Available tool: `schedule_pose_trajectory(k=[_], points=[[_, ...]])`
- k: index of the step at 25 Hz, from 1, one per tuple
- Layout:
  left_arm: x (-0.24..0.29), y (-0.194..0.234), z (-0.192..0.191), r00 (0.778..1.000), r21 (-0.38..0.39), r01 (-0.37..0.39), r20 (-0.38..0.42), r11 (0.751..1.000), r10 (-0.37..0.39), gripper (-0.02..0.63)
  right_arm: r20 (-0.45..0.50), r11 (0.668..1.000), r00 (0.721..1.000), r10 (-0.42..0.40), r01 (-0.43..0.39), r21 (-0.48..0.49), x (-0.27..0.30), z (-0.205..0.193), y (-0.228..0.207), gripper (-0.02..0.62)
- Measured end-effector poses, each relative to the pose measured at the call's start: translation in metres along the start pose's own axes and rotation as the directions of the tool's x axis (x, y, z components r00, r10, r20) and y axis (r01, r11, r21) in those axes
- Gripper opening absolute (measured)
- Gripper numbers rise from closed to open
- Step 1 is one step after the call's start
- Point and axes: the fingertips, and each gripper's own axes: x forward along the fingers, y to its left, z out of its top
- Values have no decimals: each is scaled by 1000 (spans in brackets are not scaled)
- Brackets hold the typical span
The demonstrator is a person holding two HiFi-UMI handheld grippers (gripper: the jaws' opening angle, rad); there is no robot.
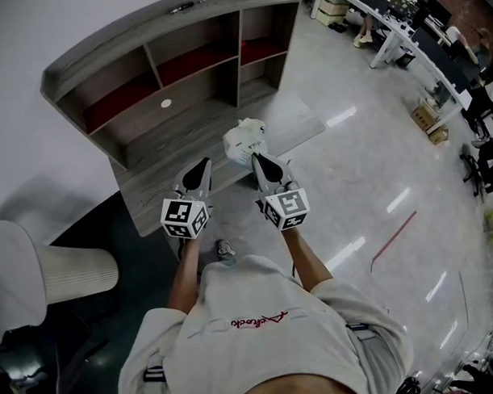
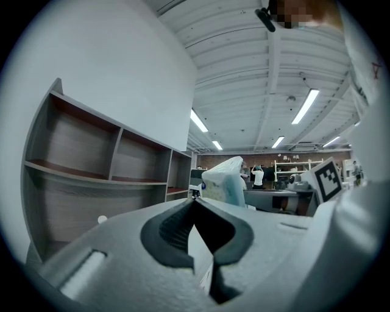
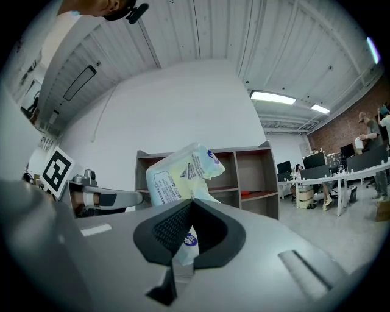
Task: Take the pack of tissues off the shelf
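Head view: the right hand-held gripper (image 1: pixel 256 157) is clamped on the pack of tissues (image 1: pixel 244 138). The pack sits at its tip, in front of the grey shelf (image 1: pixel 112 55) and over the shelf's low front board. The left hand-held gripper (image 1: pixel 205 164) is level just beside it.

Left gripper view: its jaws meet with nothing between them. The pack shows past the tips to the right, with the shelf's open compartments on the left.

Right gripper view: the jaws pinch the pack's lower part, and the pack rises upright above them with its printed wrapper creased. The shelf stands behind, apart from the pack. Office desks (image 3: pixel 341 177) lie off to the right
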Motion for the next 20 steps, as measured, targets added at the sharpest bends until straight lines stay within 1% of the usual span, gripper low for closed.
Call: schedule_pose_trajectory(k=[13, 20], points=[[-34, -41, -12, 1000, -1, -29, -10, 1000, 29, -2, -12, 1000, 1000, 18, -18, 6, -48, -7, 11, 8], [-43, -49, -20, 999, -8, -43, -21, 999, 43, -2, -16, 1000, 1000, 24, -24, 8, -62, -10, 14, 6]])
